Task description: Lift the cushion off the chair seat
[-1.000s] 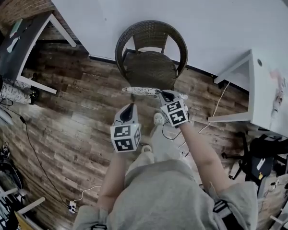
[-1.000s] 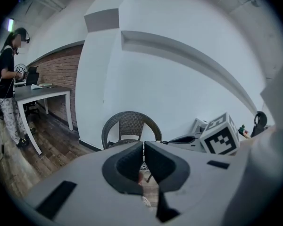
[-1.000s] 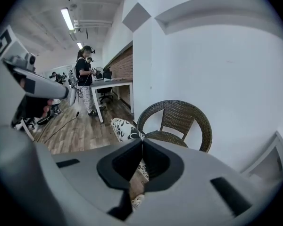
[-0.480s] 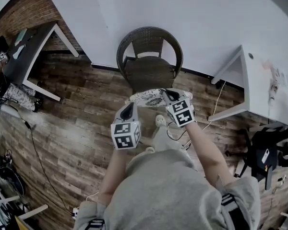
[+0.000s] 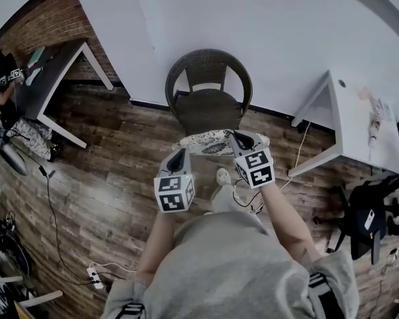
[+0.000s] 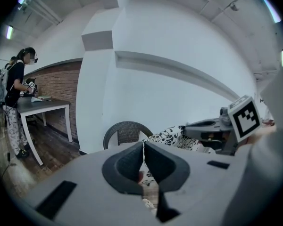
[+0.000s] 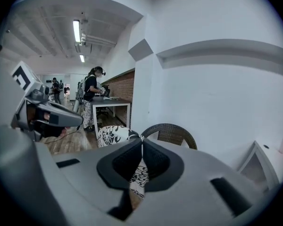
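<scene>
The black-and-white patterned cushion (image 5: 213, 142) hangs in the air in front of the dark wicker chair (image 5: 208, 105), off its seat. My right gripper (image 5: 239, 137) is shut on the cushion's near right edge. In the right gripper view the cloth (image 7: 111, 135) runs left from the closed jaws (image 7: 142, 139). My left gripper (image 5: 179, 153) is at the cushion's near left corner with its jaws shut. In the left gripper view the cushion (image 6: 172, 135) lies beyond and to the right of the tips (image 6: 143, 143), and I see no cloth pinched there.
A dark desk (image 5: 50, 72) with a person (image 5: 1, 88) beside it stands at far left. A white table (image 5: 359, 121) is close on the right. A cable (image 5: 53, 198) and a power strip (image 5: 93, 274) lie on the wood floor. The white wall is right behind the chair.
Both grippers have risen and drawn back from the chair. The cushion came up with the right gripper and now shows more of its patterned top face.
</scene>
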The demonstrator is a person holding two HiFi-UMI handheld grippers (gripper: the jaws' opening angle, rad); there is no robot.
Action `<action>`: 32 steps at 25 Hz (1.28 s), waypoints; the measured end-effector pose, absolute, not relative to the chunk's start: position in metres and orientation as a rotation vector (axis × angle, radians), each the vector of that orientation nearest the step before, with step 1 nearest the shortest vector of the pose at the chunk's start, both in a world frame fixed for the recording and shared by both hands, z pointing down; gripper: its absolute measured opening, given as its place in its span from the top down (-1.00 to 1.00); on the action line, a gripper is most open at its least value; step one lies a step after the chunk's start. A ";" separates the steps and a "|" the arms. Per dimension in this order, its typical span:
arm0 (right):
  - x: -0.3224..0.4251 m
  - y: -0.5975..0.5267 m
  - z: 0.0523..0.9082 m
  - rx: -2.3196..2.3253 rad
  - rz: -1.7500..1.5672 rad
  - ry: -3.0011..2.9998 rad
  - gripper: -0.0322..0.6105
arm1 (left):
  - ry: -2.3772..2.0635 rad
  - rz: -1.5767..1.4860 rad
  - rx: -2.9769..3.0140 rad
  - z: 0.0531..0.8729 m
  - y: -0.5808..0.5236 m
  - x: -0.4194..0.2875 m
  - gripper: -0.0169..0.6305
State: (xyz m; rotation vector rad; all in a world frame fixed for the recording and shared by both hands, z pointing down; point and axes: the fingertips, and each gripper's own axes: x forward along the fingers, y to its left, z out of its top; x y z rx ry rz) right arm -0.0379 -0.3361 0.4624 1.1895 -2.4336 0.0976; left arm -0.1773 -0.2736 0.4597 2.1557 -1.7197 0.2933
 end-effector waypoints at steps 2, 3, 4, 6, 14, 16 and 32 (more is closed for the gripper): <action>-0.039 -0.332 0.456 1.201 0.097 -2.451 0.88 | -1.727 0.285 2.160 0.456 -0.270 -0.178 0.91; -0.040 -0.329 0.454 1.203 0.097 -2.458 0.88 | -1.731 0.283 2.160 0.455 -0.269 -0.179 0.91; -0.042 -0.328 0.453 1.203 0.097 -2.463 0.88 | -1.734 0.285 2.158 0.455 -0.268 -0.180 0.91; -0.046 -0.324 0.452 1.197 0.097 -2.471 0.88 | -1.735 0.293 2.158 0.455 -0.265 -0.181 0.91; -0.052 -0.322 0.449 1.199 0.087 -2.484 0.88 | -1.735 0.306 2.153 0.461 -0.263 -0.182 0.91; -0.049 -0.324 0.448 1.228 0.085 -2.476 0.88 | -1.736 0.305 2.152 0.461 -0.264 -0.183 0.91; -0.039 -0.332 0.448 1.265 0.093 -2.477 0.88 | -1.730 0.303 2.142 0.463 -0.269 -0.179 0.91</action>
